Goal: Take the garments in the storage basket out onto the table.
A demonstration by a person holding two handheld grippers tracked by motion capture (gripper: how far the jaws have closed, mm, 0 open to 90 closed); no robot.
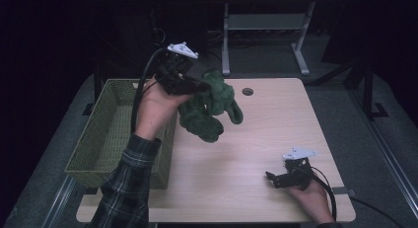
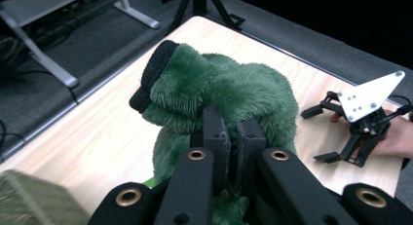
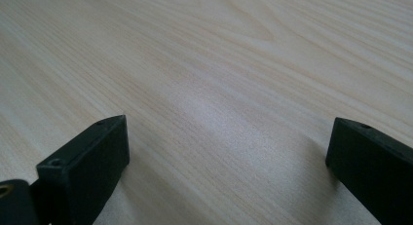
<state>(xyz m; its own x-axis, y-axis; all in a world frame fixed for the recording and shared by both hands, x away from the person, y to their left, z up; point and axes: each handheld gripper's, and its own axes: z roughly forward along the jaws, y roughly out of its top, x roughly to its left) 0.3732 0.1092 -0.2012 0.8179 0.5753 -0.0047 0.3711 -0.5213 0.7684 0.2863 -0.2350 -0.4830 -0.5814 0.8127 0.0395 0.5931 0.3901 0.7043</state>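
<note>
Right gripper (image 1: 274, 178) rests low on the near right of the tabletop (image 1: 276, 124), fingers wide, holding nothing; left gripper (image 1: 199, 85) raised above the tabletop's left, fingers clamped on one green plush garment (image 1: 211, 105); one woven basket (image 1: 106, 134) at left edge.

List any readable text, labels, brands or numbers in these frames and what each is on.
None. No print shows on the green plush garment, the woven basket, the table, or the left gripper and right gripper. The grey plate on the right gripper carries only small holes, no characters.
</note>
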